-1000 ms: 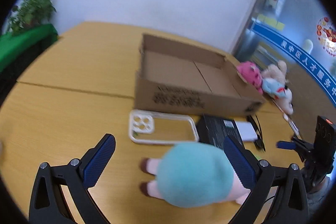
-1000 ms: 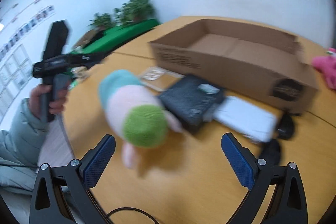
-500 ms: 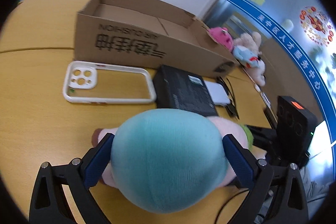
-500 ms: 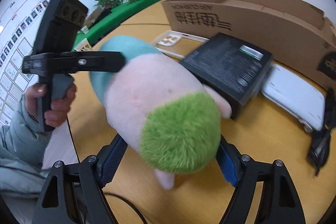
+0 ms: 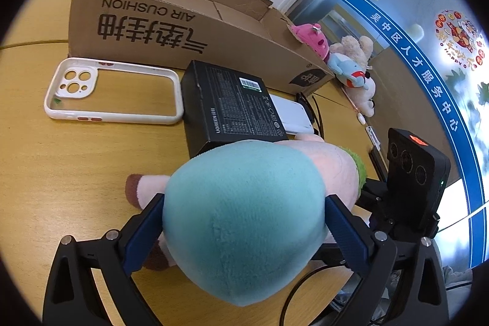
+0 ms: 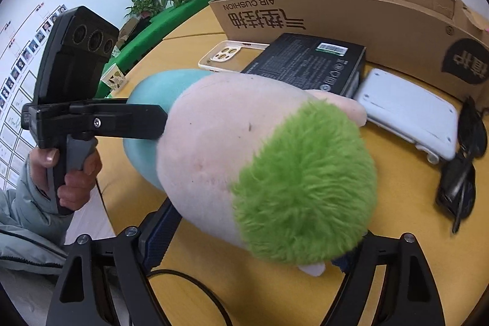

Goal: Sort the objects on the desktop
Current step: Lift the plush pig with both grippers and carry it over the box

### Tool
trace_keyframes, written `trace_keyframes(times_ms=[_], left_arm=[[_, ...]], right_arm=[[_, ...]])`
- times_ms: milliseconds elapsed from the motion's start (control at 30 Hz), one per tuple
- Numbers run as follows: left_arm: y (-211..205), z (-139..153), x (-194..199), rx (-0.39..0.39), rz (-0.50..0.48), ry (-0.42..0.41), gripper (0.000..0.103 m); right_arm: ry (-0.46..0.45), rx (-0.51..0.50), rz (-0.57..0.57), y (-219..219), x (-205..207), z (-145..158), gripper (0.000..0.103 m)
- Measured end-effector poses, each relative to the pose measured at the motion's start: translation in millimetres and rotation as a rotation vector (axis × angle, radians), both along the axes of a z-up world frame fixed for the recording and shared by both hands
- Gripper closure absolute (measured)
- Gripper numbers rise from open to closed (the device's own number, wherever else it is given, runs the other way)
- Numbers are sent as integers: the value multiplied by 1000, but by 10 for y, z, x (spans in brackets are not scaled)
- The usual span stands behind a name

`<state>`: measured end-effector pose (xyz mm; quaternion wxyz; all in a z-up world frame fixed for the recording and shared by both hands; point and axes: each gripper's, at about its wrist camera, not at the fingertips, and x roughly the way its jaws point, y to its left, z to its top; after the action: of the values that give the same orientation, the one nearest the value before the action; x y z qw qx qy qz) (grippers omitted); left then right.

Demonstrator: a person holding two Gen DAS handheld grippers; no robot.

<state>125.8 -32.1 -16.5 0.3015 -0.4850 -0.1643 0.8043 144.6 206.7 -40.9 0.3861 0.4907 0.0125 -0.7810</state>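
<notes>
A plush toy with a teal end, a pink body and green hair lies on the wooden table. My left gripper is shut on its teal end, the blue pads pressed into both sides. From the opposite side my right gripper straddles the green-haired head. Its jaws are opening slightly with the head still between them, and the fur hides the right pad. One left finger lies along the toy's flank in the right wrist view.
An open cardboard box stands behind. Before it lie a white phone case, a black carton, a white power bank and dark sunglasses. Pink and beige plush toys sit beside the box.
Both grippers have come down over the plush toy from opposite ends. A second ago they stood open short of it; now their pads hug the teal end and the green head.
</notes>
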Motion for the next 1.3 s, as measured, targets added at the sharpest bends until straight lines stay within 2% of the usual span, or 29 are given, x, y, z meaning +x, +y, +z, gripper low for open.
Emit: trace_keyframes(times_ms=[100,233,467,633,800,967,1067,1300], left_arm=[[13,76,-15,-32,5,23,12],[35,295,-43,-51,12,81,14],[134,1029,-244,-52,-3,282,14],[173,1542,-660,-36,-9,418,14],[186,2003,-1092,-48,1,542,14],[24,2205,-1532,-30,13,588,14],[-78,2230,-1882,-29,37,593,14],[-304,2034,-2793,-36,78,522,14]], right_arm=[[3,-13,-17,-52,-33,-13,23],[65,-28,-43,-27,3,153,27],[247,-61,-90,85,-212,853,27],[380,-49,-118,93,-611,1391,27],[466,-80,-133,130,-1031,1870,27],[522,-73,-125,32,-1563,2146,27],[526,-70,-115,-48,-1908,2191,27],[450,-91,-121,-216,-2935,1946,27]])
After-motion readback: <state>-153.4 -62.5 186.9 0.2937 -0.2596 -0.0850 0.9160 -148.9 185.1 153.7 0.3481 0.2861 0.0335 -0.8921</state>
